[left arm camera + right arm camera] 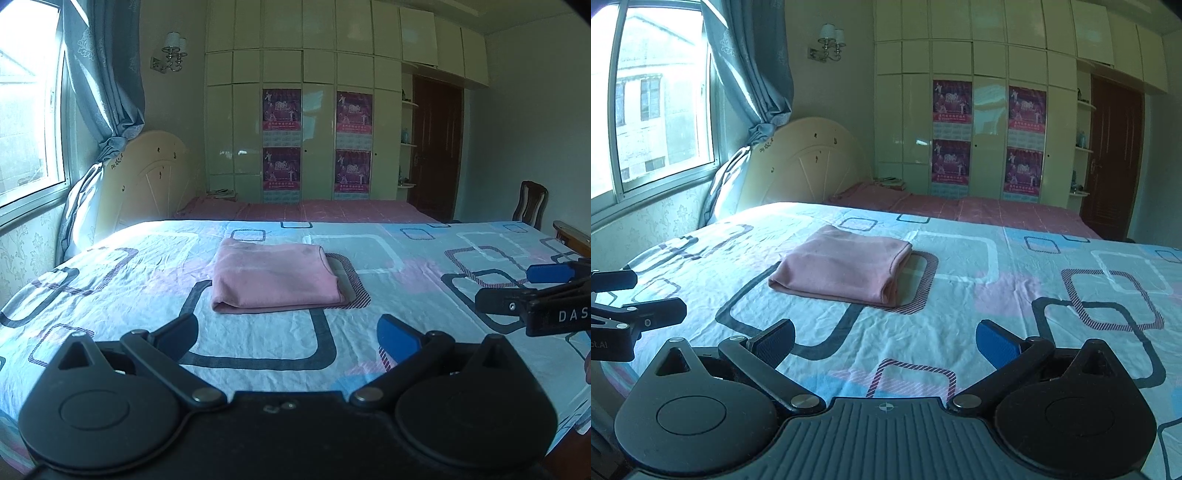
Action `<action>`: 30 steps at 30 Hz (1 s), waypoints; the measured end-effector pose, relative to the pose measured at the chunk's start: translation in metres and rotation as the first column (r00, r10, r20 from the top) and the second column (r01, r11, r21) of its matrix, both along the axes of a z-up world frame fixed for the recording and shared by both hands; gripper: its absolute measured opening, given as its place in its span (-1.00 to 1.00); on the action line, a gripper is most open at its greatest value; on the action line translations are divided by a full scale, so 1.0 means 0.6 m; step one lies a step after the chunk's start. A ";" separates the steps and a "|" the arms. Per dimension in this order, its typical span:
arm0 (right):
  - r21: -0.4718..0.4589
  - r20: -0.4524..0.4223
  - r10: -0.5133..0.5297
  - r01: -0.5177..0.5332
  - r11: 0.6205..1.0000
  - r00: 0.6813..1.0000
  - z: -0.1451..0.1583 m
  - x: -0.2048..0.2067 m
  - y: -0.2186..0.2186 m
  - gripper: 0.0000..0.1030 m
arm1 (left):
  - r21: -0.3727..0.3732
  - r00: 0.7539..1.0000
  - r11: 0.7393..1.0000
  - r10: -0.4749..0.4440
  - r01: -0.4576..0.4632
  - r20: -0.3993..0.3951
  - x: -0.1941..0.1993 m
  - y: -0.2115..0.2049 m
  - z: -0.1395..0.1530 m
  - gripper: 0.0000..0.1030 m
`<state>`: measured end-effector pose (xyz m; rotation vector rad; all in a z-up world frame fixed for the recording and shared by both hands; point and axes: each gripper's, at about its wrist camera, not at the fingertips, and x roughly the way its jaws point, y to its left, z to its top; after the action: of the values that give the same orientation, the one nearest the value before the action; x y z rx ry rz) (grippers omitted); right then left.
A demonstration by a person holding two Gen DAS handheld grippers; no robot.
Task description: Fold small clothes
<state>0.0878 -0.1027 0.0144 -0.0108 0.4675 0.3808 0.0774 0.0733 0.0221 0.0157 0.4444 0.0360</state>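
A pink garment point(275, 275) lies folded into a neat rectangle on the patterned bed sheet point(388, 288); it also shows in the right wrist view point(842, 266). My left gripper point(288, 334) is open and empty, above the sheet a little short of the garment. My right gripper point(886, 341) is open and empty, also short of the garment and to its right. The right gripper shows at the right edge of the left wrist view point(517, 286). The left gripper shows at the left edge of the right wrist view point(659, 295).
A cream headboard point(147, 181) and a pillow point(79, 206) stand at the left by the window point(26, 110). A second bed with a pink sheet point(314, 210) lies beyond. A wardrobe point(314, 110), a door point(436, 147) and a chair point(532, 203) stand behind.
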 end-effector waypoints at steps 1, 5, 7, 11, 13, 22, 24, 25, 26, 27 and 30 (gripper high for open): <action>0.005 0.000 -0.002 0.002 1.000 1.000 0.001 0.001 -0.002 0.99 | 0.001 1.000 1.000 -0.001 0.001 0.002 0.000 0.001 0.001 0.98; 0.005 -0.003 -0.006 0.006 1.000 1.000 0.001 0.001 -0.001 0.99 | 0.001 1.000 1.000 -0.002 0.002 0.005 0.000 0.005 -0.001 0.98; 0.001 -0.004 -0.004 0.004 1.000 1.000 0.001 0.001 0.000 0.99 | -0.005 1.000 1.000 -0.001 0.001 0.003 0.001 0.007 -0.001 0.98; -0.007 0.000 0.003 -0.003 1.000 1.000 0.002 0.001 0.002 0.99 | -0.007 1.000 1.000 -0.001 0.001 0.006 0.005 0.008 -0.001 0.98; -0.007 0.006 0.005 -0.005 1.000 1.000 0.004 0.001 0.002 0.99 | -0.007 1.000 1.000 0.000 0.000 0.008 0.006 0.008 0.000 0.98; 0.002 0.000 0.001 -0.001 1.000 1.000 0.004 0.008 -0.005 0.99 | -0.009 1.000 1.000 -0.003 0.003 0.006 0.010 0.007 0.000 0.98; 0.004 0.000 0.002 -0.002 1.000 1.000 0.004 0.008 -0.006 0.99 | -0.009 1.000 1.000 -0.001 0.001 0.007 0.009 0.008 -0.002 0.98; 0.005 0.001 0.003 -0.003 1.000 1.000 0.004 0.008 -0.006 0.99 | -0.010 1.000 1.000 0.000 0.000 0.008 0.009 0.008 -0.002 0.98; 0.004 0.001 0.004 -0.004 1.000 1.000 0.004 0.008 -0.005 0.99 | -0.009 1.000 1.000 0.001 -0.001 0.009 0.009 0.009 -0.002 0.98; 0.003 0.001 0.005 -0.005 1.000 1.000 0.003 0.007 -0.005 0.99 | -0.008 1.000 1.000 0.002 -0.002 0.008 0.009 0.009 -0.003 0.99; 0.005 -0.001 0.004 -0.004 1.000 1.000 0.003 0.007 -0.005 0.99 | -0.007 1.000 1.000 0.005 -0.005 0.006 0.008 0.011 -0.002 0.98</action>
<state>0.0922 -0.1055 0.0163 -0.0064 0.4676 0.3855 0.0824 0.0797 0.0207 0.0077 0.4389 0.0391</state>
